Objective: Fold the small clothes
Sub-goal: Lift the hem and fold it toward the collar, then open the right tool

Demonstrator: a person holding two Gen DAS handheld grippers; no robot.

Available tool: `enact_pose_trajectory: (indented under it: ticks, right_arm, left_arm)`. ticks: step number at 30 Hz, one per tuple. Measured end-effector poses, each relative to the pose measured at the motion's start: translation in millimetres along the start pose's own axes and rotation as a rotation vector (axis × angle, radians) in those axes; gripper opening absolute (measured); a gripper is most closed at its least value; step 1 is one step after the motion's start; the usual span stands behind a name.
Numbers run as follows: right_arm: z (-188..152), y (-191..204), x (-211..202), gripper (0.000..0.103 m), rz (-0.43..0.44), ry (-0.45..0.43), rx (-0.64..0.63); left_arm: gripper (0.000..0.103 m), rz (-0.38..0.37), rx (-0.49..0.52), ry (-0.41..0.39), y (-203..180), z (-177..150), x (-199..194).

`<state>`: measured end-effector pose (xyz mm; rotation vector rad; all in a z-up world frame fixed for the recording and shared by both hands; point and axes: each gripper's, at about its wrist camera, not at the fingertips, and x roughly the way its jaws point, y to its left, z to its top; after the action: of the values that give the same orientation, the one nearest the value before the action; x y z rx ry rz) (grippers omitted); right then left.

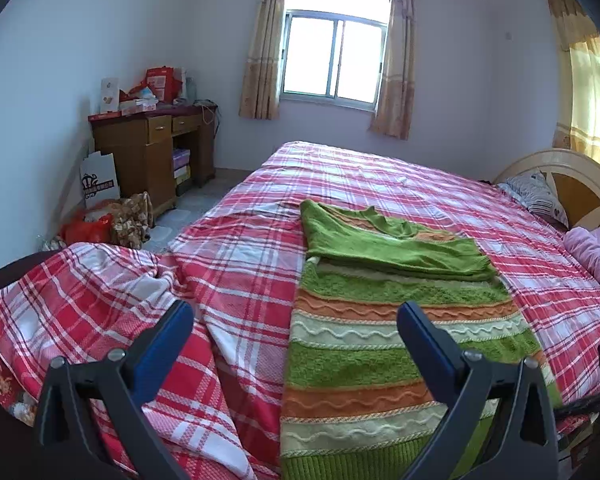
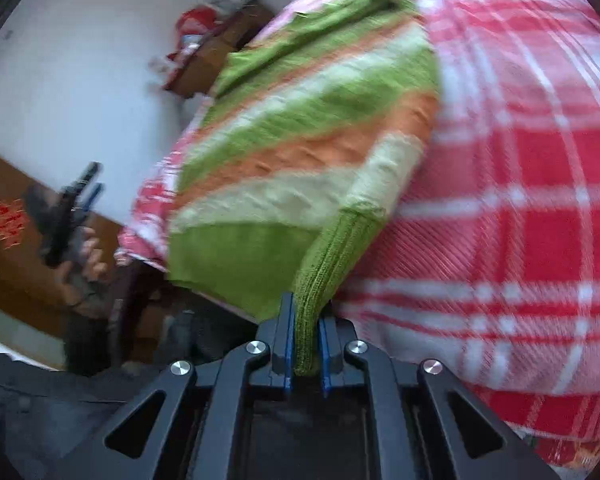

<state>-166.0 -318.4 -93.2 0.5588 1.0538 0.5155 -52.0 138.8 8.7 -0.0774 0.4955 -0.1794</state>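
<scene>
A knitted sweater point(image 1: 364, 344) in green, orange and cream stripes lies flat on the bed, its upper part folded over in plain green. My left gripper point(image 1: 296, 320) hangs open above its near left edge, the blue pads wide apart with nothing between them. In the right wrist view the sweater point(image 2: 300, 128) runs away from me, blurred. My right gripper point(image 2: 306, 312) is shut on the ribbed green hem at the sweater's near corner, the cloth pinched between the blue pads. The left gripper point(image 2: 88, 192) shows there too, held by a hand beyond the bed's edge.
A red and white checked cover point(image 1: 380, 176) spreads over the whole bed, bunched at the near left. A wooden desk point(image 1: 152, 152) with boxes stands at the left wall, bags on the floor beside it. A headboard point(image 1: 572, 184), a pillow and pink cloth lie at the right.
</scene>
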Motion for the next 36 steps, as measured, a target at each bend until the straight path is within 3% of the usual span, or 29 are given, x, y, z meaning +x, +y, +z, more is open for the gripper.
enact_pose_trajectory:
  ticks: [3, 5, 10, 14, 16, 22, 26, 30, 34, 36]
  right_arm:
    - [31.6, 10.7, -13.1, 0.009, 0.094, -0.054, -0.015]
    - [55.3, 12.8, -17.3, 0.009, 0.111, -0.095, -0.019]
    - [130.8, -7.2, -11.0, 0.009, 0.059, -0.227, 0.036]
    - [167.3, -40.5, 12.8, 0.009, -0.009, -0.275, 0.120]
    - [172.6, -54.6, 25.4, 0.009, -0.033, -0.270, 0.152]
    - [168.8, -56.8, 39.0, 0.009, -0.069, -0.276, 0.149]
    - [167.3, -48.8, 44.3, 0.009, -0.088, -0.273, 0.129]
    - [166.2, -39.3, 46.3, 0.010, -0.122, -0.283, 0.089]
    - [158.9, -26.7, 37.1, 0.023, -0.123, -0.296, 0.088]
    - [149.1, -14.1, 26.3, 0.045, -0.101, -0.338, 0.053]
  left_arm:
    - [0.103, 0.002, -0.011, -0.005, 4.5, 7.0, 1.1]
    - [0.103, 0.022, -0.017, -0.005, 8.8, 12.2, 3.0]
    - [0.103, 0.010, -0.052, 0.000, 26.9, 17.8, 2.9]
    - [0.103, -0.011, -0.065, 0.038, 42.9, 14.8, 6.5]
    - [0.103, -0.024, -0.042, 0.061, 45.0, 11.6, 9.7]
    - [0.103, -0.215, 0.078, 0.126, 24.3, -3.6, 22.8]
    - [0.103, -0.190, 0.117, 0.155, 1.2, -8.4, 53.8]
    - [0.090, -0.177, 0.096, 0.176, -11.6, -13.7, 83.6]
    - [0.081, -0.154, 0.060, 0.265, -14.5, -24.5, 109.6]
    - [0.072, -0.156, 0.014, 0.293, -9.2, -30.1, 114.2]
